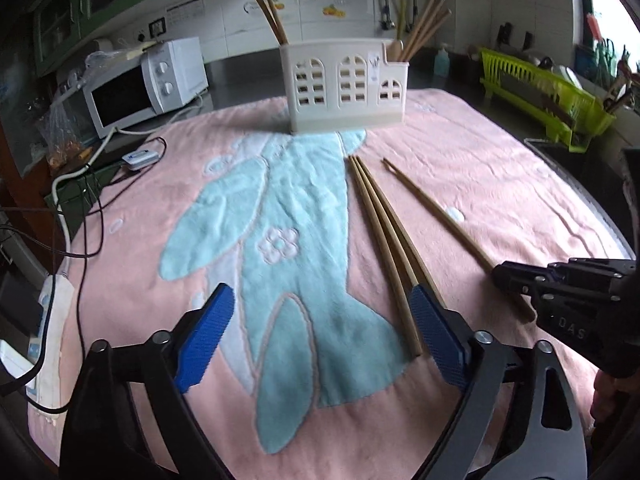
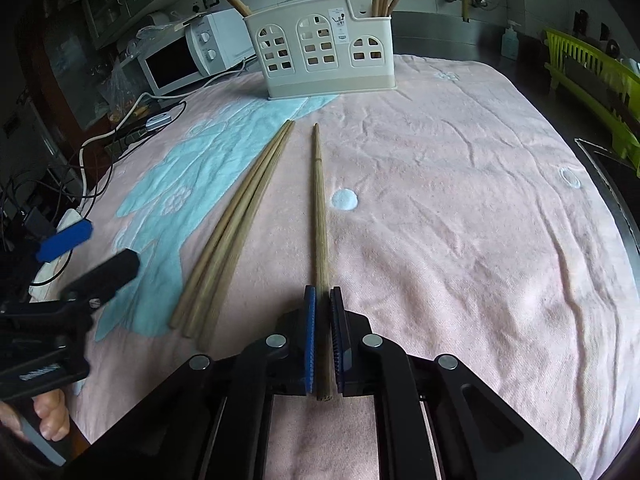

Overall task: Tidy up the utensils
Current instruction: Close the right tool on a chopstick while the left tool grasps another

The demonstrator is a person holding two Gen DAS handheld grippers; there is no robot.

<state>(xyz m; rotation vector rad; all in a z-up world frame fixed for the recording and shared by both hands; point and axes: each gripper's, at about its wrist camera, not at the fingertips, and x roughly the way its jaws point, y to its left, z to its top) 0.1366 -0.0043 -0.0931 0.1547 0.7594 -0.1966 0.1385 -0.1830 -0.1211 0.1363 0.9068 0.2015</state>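
Right now the right gripper (image 2: 322, 320) is clamped on the near end of a single chopstick (image 2: 319, 208). That stick's long axis runs straight away from the fingers toward the holder (image 2: 324, 56) at the far edge of the pink towel (image 2: 480, 200); its tip points far and its butt pokes out just behind the blue pads (image 2: 309, 336). It looks to lie flat on the towel, not yet lifted.

Left of it, three loose chopsticks (image 2: 228, 232) lie bunched, touching each other, also near-to-far but angled, with tips converging toward the single stick's tip and butts fanned to the near left.

The left gripper (image 1: 320, 328) is spread wide, nothing between its pads. In its own view the bundle (image 1: 384, 240) sits off to the right side of the gap; the right finger's pad (image 1: 436, 340) covers the near end of the rightmost stick, while the other butts lie just inside that pad. So the sticks are not centred between the fingers; the gap mostly frames bare towel.

Judgement: the left hand is nearer the bundle and the right already has its stick. The left needs a shift rightward to straddle the butts before closing. The holder already has chopsticks (image 1: 420, 28) standing in its right compartment and a pair (image 1: 270, 16) in its left; the middle looks empty.
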